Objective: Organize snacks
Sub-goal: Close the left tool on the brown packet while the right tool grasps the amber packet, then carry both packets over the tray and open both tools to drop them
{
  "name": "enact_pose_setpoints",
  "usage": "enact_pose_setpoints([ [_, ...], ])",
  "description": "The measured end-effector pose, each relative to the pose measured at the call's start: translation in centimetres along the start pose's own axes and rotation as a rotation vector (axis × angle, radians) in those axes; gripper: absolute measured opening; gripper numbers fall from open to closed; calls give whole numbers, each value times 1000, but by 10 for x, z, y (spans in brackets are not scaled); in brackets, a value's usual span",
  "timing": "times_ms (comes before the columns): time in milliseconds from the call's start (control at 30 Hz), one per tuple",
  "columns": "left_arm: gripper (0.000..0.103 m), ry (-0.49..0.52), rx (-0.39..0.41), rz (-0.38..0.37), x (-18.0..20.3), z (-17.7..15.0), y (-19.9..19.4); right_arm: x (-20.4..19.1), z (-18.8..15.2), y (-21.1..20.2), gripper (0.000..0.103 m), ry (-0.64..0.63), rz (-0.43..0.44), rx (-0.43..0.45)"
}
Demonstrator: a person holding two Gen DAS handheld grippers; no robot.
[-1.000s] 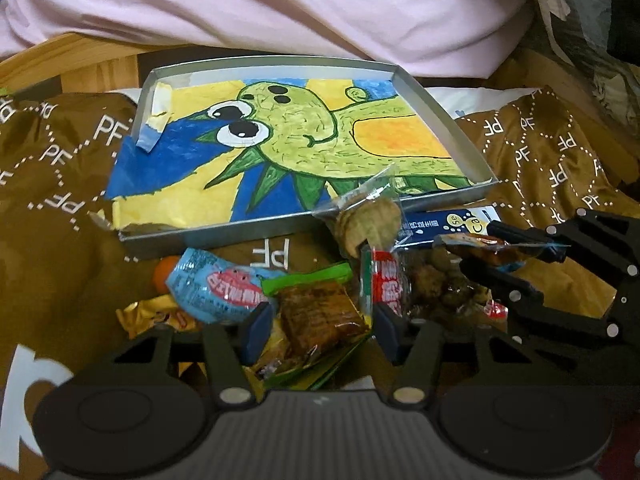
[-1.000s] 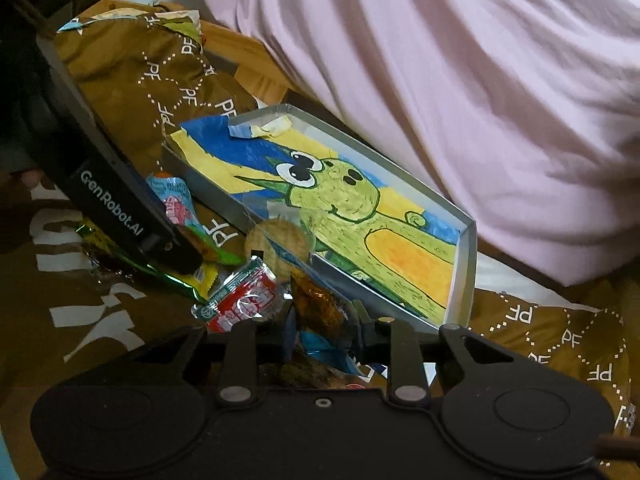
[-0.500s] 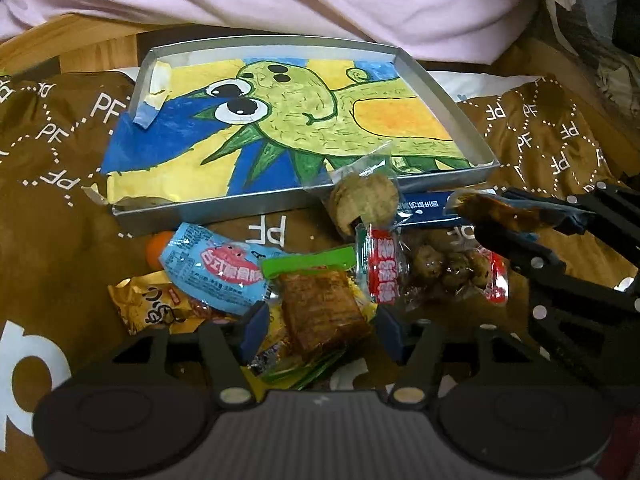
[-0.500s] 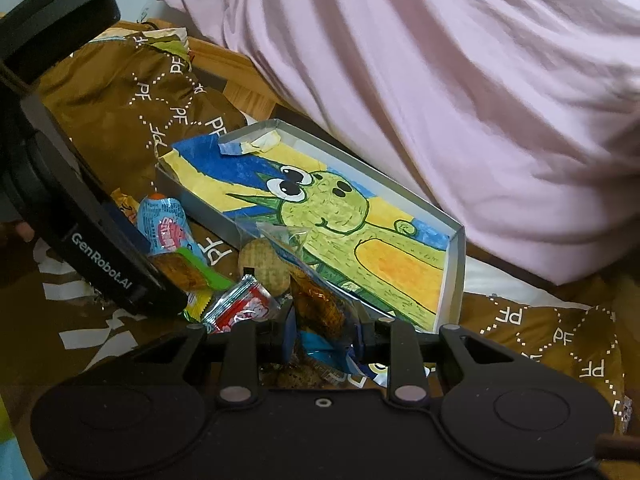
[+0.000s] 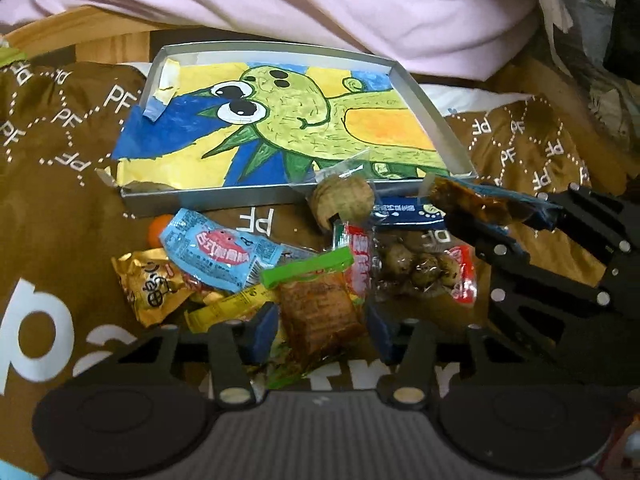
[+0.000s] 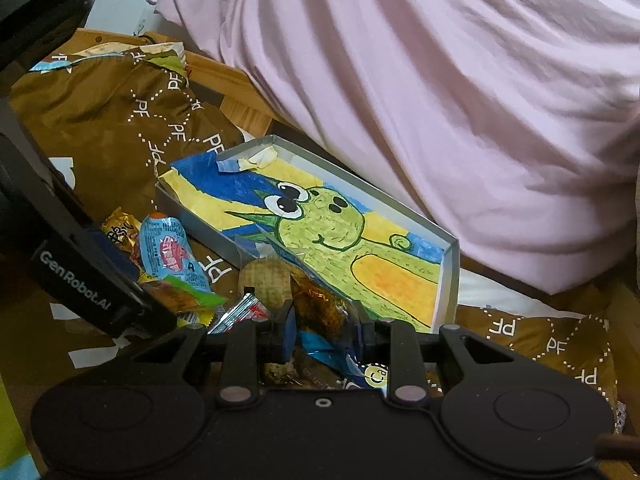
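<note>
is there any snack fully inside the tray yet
No, the tray shows only its dinosaur drawing; the snacks lie on the brown cloth before it.

I see the tray (image 5: 424, 100) floor bare of snacks except at its near edge, where the round cookie packet (image 5: 344, 196) leans across the rim. The snack pile (image 5: 224, 256) crowds the brown cloth (image 5: 60, 160) just before that rim. My right gripper (image 5: 472, 216) blocks the right-hand approach. The pink bedding (image 6: 440, 100) overhangs the tray's far side. Cloth left of the pile is open.
</note>
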State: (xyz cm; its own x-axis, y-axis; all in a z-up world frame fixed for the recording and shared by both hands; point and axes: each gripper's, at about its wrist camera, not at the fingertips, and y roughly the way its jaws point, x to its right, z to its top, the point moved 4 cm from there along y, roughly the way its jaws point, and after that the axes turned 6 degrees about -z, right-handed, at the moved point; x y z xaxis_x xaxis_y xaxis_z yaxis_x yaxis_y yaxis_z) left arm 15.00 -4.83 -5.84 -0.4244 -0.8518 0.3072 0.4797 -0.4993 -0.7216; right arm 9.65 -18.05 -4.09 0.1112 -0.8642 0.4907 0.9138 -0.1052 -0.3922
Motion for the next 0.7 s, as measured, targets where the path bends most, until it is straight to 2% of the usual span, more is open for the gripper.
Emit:
enact_pose_setpoints([
  [267,52,-123,44,-63,-7,0,-14,2,-4,-1,29,9,-15,6],
  [467,52,-84,139,-71,-1,15,-28,8,-7,0,29,35,-38,39],
  [700,52,-39,286,-53,-8,66,-22,23,4,14,29,72,-129,139],
])
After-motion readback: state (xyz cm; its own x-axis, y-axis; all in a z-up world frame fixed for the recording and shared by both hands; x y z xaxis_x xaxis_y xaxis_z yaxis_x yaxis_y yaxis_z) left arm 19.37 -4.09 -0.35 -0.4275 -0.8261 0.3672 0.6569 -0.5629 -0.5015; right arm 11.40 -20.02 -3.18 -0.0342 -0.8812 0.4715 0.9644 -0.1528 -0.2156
